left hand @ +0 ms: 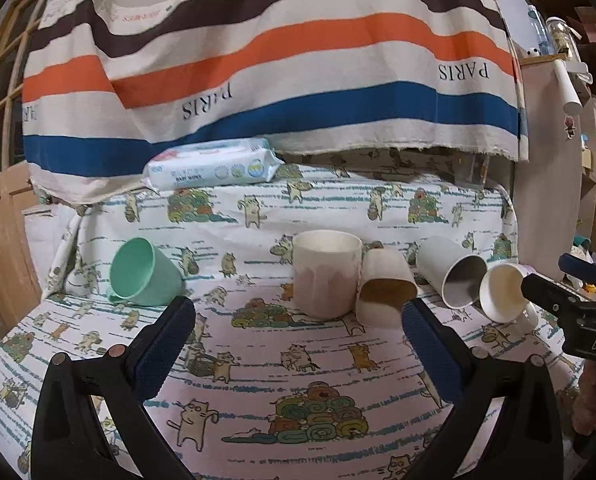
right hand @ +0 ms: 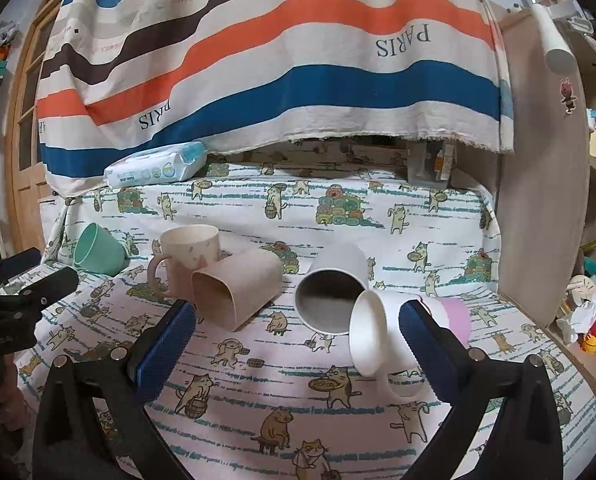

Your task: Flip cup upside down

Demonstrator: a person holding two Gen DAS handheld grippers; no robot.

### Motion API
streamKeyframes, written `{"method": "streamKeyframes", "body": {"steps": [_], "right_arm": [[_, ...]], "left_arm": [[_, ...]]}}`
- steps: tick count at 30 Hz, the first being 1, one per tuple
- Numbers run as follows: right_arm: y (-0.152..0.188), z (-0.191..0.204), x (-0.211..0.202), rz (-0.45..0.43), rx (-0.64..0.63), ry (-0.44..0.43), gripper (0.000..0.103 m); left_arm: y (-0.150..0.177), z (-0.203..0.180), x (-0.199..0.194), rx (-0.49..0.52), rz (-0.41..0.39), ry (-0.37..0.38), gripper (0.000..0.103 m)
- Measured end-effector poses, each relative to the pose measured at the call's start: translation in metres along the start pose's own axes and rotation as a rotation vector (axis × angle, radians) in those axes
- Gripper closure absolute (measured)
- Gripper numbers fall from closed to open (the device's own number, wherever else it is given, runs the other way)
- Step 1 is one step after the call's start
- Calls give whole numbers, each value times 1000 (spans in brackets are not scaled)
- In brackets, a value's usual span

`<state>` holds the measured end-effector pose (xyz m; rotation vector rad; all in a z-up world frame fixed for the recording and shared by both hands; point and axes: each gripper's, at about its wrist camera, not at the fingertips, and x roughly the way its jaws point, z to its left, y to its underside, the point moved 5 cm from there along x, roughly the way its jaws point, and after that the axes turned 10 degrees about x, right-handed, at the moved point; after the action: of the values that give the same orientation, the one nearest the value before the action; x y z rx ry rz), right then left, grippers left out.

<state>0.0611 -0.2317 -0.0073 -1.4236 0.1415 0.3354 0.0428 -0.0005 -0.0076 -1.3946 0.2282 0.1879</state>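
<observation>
The upright mug (left hand: 326,276) stands mid-table among 4 tipped cups. It looks ceramic: stiff, weighty, smooth and breakable, so grip across its wall. Left gripper (left hand: 298,344) and right gripper (right hand: 298,344) are both spread, empty.

Five cups sit in a row across the counter (left hand: 258,380) ahead of me. Furthest left, the small cup (left hand: 142,272) lies tipped on its side, well apart from the rest. The handled mug (left hand: 325,276) stands upright mid-row, with the squarish cup (left hand: 383,286) on its side touching it on the right. Right of that lies the round tumbler (left hand: 449,276), then the white mug (right hand: 381,332), also toppled, touching the tumbler. A wipes pack (left hand: 214,166) lies behind them at the counter's back edge, under the hanging cloth (left hand: 278,60).
</observation>
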Motion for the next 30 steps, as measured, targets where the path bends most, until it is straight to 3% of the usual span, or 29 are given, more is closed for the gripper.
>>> {"method": "streamKeyframes", "body": {"steps": [10,30], "right_arm": [[-2,-6,0,-7,15,61,0],[-2,-7,0,-6,15,62,0]], "left_arm": [[1,4,3,-8,19,-15,0],[3,2,11,0,26,10,0]]}}
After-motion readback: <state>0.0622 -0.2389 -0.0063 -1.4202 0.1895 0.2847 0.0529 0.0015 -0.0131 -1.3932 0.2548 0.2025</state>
